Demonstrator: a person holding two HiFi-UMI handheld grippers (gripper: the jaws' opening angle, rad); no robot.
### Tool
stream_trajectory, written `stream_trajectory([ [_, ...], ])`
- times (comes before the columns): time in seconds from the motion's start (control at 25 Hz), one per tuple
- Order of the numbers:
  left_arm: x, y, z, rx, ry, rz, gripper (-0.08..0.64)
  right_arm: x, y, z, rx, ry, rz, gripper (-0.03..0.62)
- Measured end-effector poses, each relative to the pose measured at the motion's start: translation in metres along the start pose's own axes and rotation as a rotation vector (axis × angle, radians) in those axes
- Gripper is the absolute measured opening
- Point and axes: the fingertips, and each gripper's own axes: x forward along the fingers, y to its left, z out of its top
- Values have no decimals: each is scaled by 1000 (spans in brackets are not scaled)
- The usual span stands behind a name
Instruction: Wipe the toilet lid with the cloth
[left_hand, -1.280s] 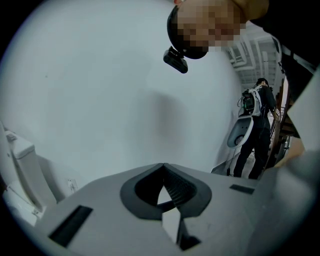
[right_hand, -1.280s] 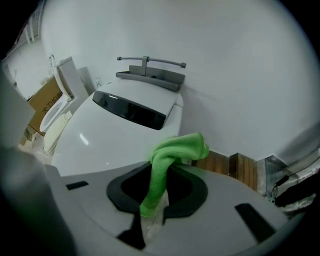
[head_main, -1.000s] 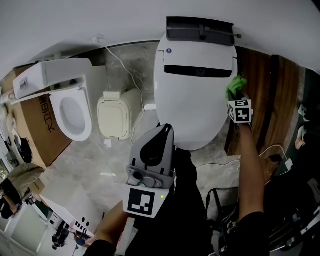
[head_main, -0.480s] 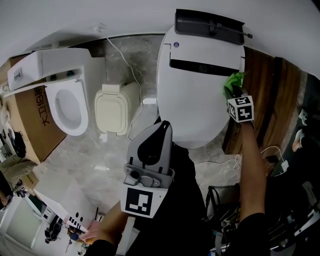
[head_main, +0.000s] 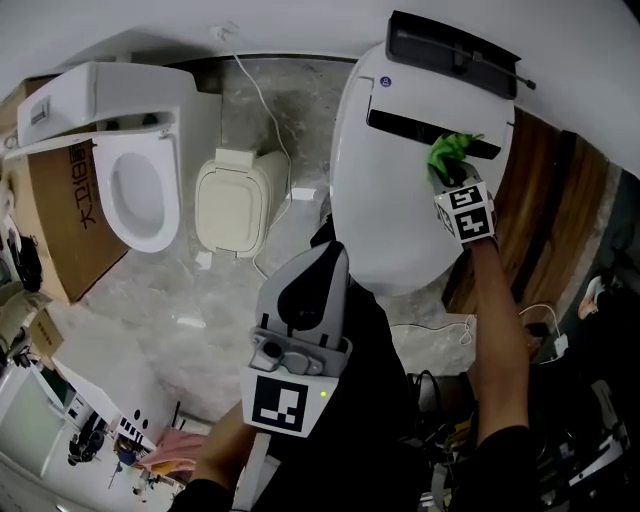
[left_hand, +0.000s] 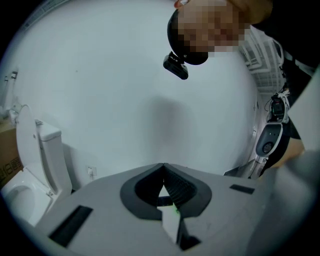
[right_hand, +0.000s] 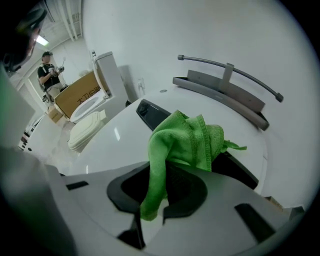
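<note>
The toilet lid (head_main: 395, 210) is white, smooth and shiny, and shaped like a big egg. A thin dark strip (head_main: 400, 125) runs across it near the back. Behind it I see a grey bar (right_hand: 227, 75), hard and straight, with a thin rod on top.

The cloth (right_hand: 185, 137) is bright green, soft and fuzzy, and bunched up in folds. It is over the lid, at the right end of the dark strip. I cannot tell if it is pressing down on the lid.

The floor (head_main: 200, 300) is grey stone with cloudy marks. Brown wood boards (head_main: 545, 210) lie to the right of the lid. Another white toilet (head_main: 140, 190) stands to the left, well apart.

A second ago the cloth was lower down, at the right rim of the lid. Now it is farther back and more in on the lid. My left gripper is in the same spot as before.

The jaws of my right gripper (right_hand: 167, 172) are pinched on the cloth. One floppy end hangs down between them. The jaws of my left gripper (left_hand: 162, 167) are pressed together at the tips with nothing in them. It is held away from the lid and looks at a plain white wall (left_hand: 115, 90).
</note>
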Motion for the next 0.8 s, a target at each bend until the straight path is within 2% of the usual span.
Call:
stream_trajectory([
  [0.16, -12, 11, -2, -13, -6, 27, 9, 10, 20, 19, -69, -15, 16, 69],
  [0.32, -22, 22, -3, -22, -13, 51, 9, 20, 36, 29, -171, 17, 24, 71],
  [0.52, -33, 30, -4, -31, -22, 77, 9, 31, 56, 48, -343, 51, 44, 69],
  [0.8, -52, 39, -5, -57, -46, 112, 9, 40, 78, 60, -634, 196, 67, 71],
])
